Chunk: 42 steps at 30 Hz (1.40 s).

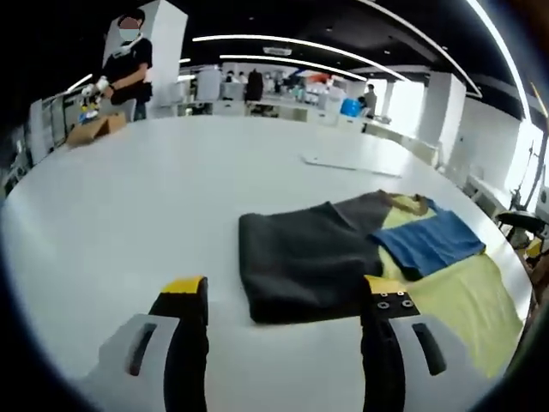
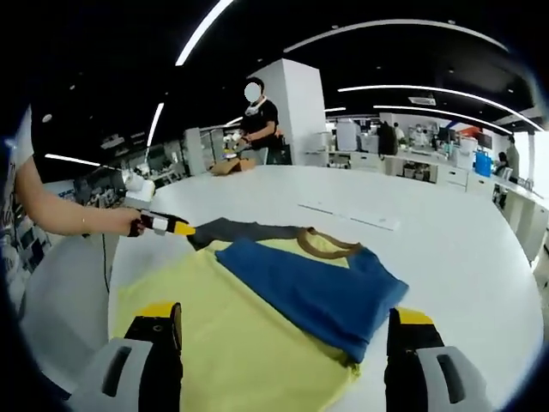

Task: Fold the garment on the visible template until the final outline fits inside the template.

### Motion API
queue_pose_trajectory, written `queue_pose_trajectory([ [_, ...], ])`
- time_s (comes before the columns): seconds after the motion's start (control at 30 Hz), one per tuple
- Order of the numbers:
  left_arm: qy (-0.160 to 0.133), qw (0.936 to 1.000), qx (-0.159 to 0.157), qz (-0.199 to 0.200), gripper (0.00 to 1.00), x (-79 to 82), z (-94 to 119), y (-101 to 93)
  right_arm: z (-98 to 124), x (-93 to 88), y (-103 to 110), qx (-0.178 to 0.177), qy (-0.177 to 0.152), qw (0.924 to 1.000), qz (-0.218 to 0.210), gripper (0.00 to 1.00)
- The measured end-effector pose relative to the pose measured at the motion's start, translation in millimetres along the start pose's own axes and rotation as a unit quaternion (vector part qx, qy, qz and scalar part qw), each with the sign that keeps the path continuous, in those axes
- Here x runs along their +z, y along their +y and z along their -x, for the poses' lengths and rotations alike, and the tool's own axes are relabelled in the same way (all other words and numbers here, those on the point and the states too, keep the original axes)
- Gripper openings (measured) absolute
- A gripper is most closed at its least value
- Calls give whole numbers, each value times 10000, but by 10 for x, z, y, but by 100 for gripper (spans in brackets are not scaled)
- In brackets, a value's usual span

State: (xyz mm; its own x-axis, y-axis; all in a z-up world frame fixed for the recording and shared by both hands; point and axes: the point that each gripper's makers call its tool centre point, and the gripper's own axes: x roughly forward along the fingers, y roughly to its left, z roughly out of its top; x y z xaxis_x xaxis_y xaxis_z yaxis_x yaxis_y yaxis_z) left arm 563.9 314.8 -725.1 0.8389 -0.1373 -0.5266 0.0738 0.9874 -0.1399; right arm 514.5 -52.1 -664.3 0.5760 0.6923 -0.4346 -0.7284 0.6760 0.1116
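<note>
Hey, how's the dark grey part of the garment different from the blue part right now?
The dark grey part is charcoal and lies on the bare white table; the blue part is bright blue and lies over the yellow template. In the left gripper view the grey part looks the larger, though it is nearer that camera. The blue part sits by the brown collar. Both lie flat, held by neither hand-held gripper's jaws.
</note>
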Motion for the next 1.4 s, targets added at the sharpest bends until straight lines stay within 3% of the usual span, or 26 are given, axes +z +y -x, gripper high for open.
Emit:
queue_pose_trajectory([
  [0.23,247,9997,64,59,41,-120,-11,43,82,12,85,101,-14,9999,51,99],
  [0.4,401,9990,94,191,33,-194,-31,58,126,4,144,148,8,9998,138,99],
  [0.6,349,9976,42,598,16,-175,-48,64,166,51,214,153,-92,9998,66,99],
  [0.77,228,9988,87,427,2,-104,-22,38,188,16,213,106,-100,9999,32,99],
  [1.0,-131,9997,-34,193,0,140,20,-131,239,-94,282,89,16,10000,-18,99],
  [1.13,-232,9991,-300,202,0,264,31,-316,263,-122,299,53,44,10000,-29,99],
  [1.27,-346,9980,-512,-137,0,401,54,-518,290,-116,289,33,21,10000,-34,99],
  [1.4,-479,9961,-710,-206,0,527,60,-685,320,-103,262,-27,3,10000,-42,99],
])
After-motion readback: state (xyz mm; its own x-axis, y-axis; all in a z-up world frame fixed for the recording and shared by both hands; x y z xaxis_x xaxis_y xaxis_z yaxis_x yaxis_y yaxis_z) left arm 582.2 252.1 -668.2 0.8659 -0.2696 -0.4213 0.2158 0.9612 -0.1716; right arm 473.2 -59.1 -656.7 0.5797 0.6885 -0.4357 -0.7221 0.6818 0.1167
